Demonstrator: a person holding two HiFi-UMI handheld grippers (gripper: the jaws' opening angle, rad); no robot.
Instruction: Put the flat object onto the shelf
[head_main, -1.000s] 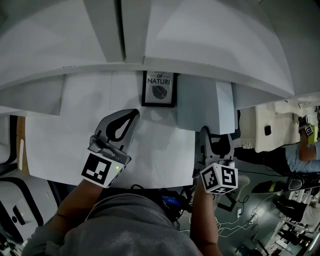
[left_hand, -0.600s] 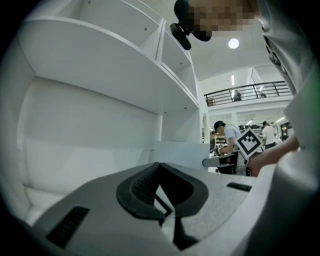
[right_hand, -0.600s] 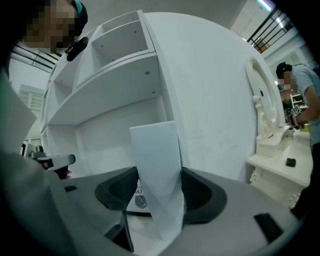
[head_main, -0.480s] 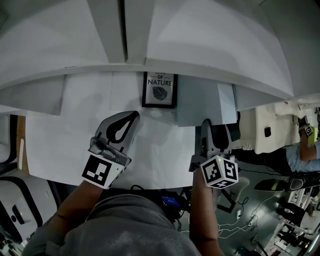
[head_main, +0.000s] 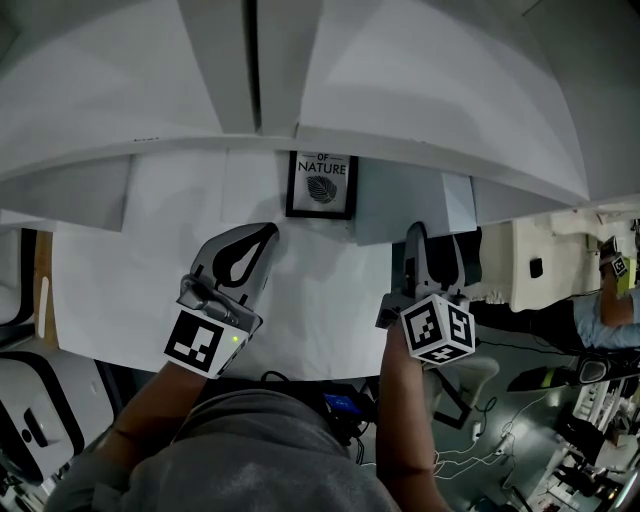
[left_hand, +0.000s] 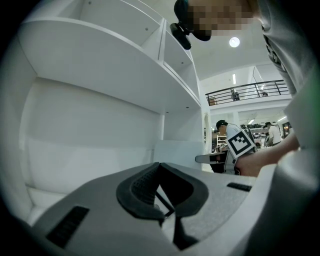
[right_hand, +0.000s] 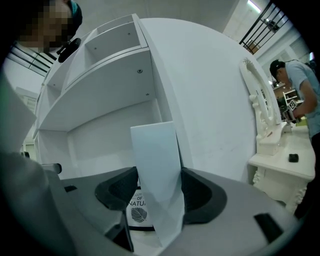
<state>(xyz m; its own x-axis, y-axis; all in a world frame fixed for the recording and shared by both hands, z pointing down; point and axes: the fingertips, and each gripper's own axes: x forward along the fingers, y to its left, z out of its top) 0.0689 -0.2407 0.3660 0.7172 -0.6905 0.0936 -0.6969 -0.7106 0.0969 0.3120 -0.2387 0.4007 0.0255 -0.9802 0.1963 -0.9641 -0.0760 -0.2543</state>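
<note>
**A:** Two grippers over one shelf, and only one of them is carrying anything. Why is that?

**B:** The right gripper does the work. Its jaws are clamped on the flat panel, which is pale and thin. They pinch it low down, so most of it stands up above the pads.

**A:** Why upright and not laid down?

**B:** My guess is that it's meant to lean against the back wall, like the framed print just to its left. Held on edge, it also slips in under the upper board without catching.

**A:** Is it on the shelf yet?

**B:** It's at the right end, close to the side wall and beside the print. From where I stand I can't tell whether its bottom edge touches the board. It looks a little tilted in the jaws, so I'd say the placing isn't finished.

**A:** And the left gripper?

**B:** Its jaws are pressed together with nothing between them. It hangs over the bare part of the shelf, in front of the print and well apart from the panel. I think it's parked there to keep out of the way, but near enough to steady the print if the panel knocks it.

**A:** Is that the risk?

**B:** Probably. A thin sheet gripped low can wobble at the top, and the print only leans there.
</note>
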